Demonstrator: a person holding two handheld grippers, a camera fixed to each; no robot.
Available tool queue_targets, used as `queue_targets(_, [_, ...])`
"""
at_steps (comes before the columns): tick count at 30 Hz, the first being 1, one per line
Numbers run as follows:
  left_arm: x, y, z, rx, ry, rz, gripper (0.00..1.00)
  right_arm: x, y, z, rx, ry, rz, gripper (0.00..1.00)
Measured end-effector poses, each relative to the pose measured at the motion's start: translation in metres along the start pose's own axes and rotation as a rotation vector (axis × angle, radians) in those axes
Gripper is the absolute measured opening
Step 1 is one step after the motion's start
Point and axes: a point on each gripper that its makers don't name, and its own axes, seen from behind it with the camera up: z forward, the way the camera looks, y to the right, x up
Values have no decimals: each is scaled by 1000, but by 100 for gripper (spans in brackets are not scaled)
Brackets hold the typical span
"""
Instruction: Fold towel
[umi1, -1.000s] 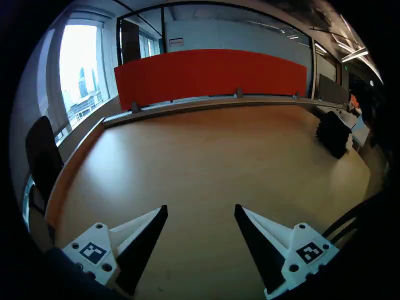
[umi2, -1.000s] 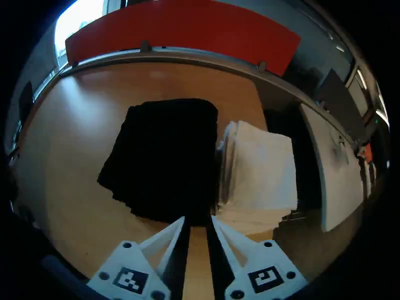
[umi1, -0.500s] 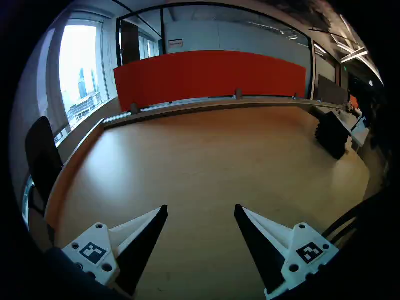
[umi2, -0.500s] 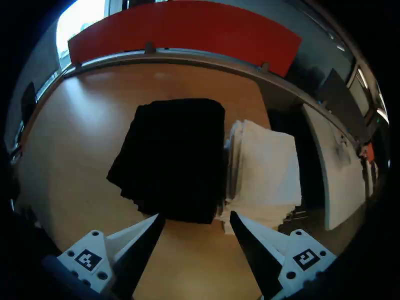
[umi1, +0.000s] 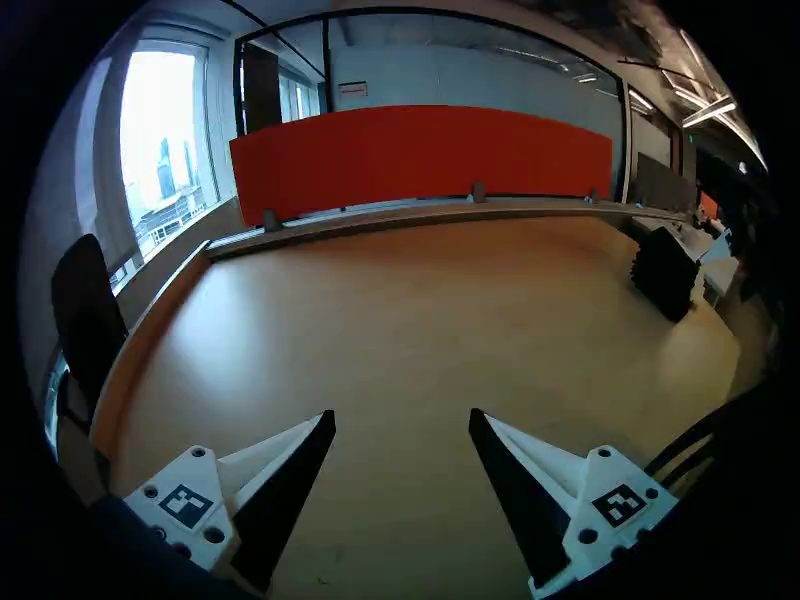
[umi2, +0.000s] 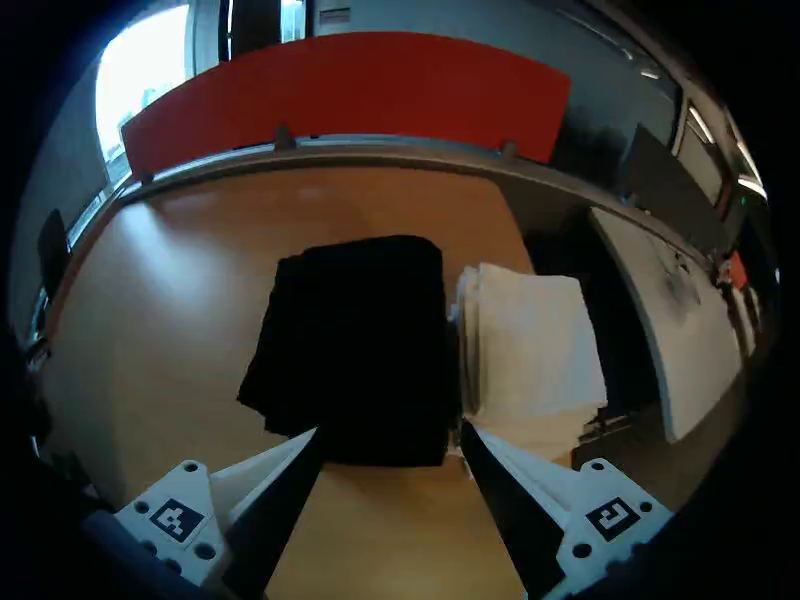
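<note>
Lying folded, black towel stack (umi2: 355, 345) touches white towel stack (umi2: 530, 355).

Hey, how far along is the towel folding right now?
Done: a black towel stack and a white towel stack lie folded side by side on the table. In hand: nothing; the right gripper hangs open at the black one's near edge, the left gripper open over bare wood. Left: probably little, though I can't tell whether more towels wait.

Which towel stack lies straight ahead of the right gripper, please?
The black stack, centred before the open right gripper; the white stack sits beside it.
</note>
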Motion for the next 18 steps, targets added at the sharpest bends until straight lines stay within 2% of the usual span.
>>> queue_targets(5, [2, 0, 1, 1, 4, -8, 99, 12, -5, -2, -30, 60, 63, 100])
queue_targets(11, [5, 0, 2, 5, 8, -4, 99, 23, -1, -3, -115, 112, 145, 100])
queue_targets(18, [5, -6, 2, 21, 10, -26, 99, 36, -6, -5, -166, 174, 191, 100])
